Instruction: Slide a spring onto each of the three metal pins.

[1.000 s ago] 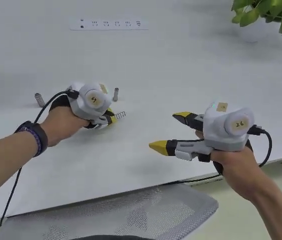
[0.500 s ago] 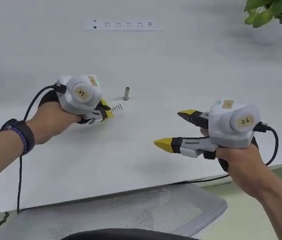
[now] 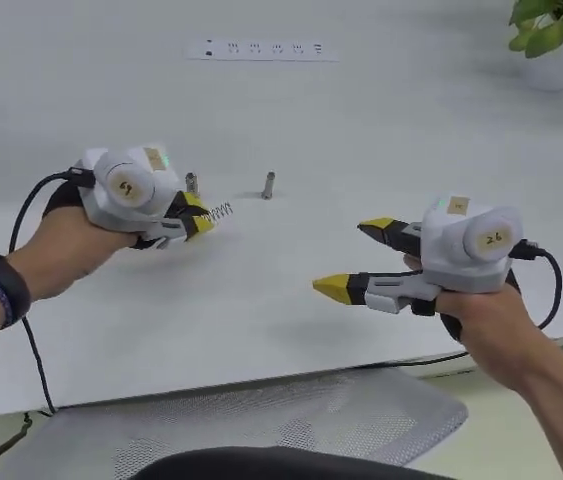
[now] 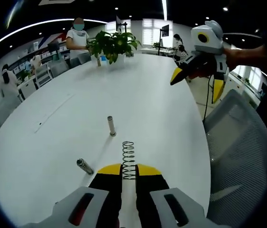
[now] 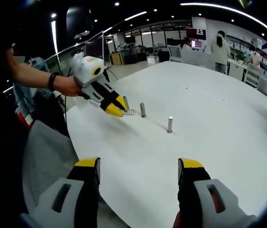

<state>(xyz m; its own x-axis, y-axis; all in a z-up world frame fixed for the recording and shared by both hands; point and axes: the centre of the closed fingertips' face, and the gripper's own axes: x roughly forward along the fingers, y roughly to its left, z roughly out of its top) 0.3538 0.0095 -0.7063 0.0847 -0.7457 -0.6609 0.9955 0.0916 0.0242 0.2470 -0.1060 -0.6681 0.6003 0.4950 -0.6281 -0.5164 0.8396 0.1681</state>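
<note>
Left gripper view: my left gripper (image 4: pixel 128 167) pinches a spring (image 4: pixel 128 153) by one end, just short of the bare pin (image 4: pixel 111 126) at 11 o'clock. Light and floppy, I judge, so I'd grip the end coils gently. My right gripper (image 5: pixel 139 166) hangs wide open, empty.

An open-plan office: long white table (image 4: pixel 76 118), monitors (image 5: pixel 196 42), ceiling lights (image 4: pixel 164 7), potted plant (image 4: pixel 112 45).
</note>
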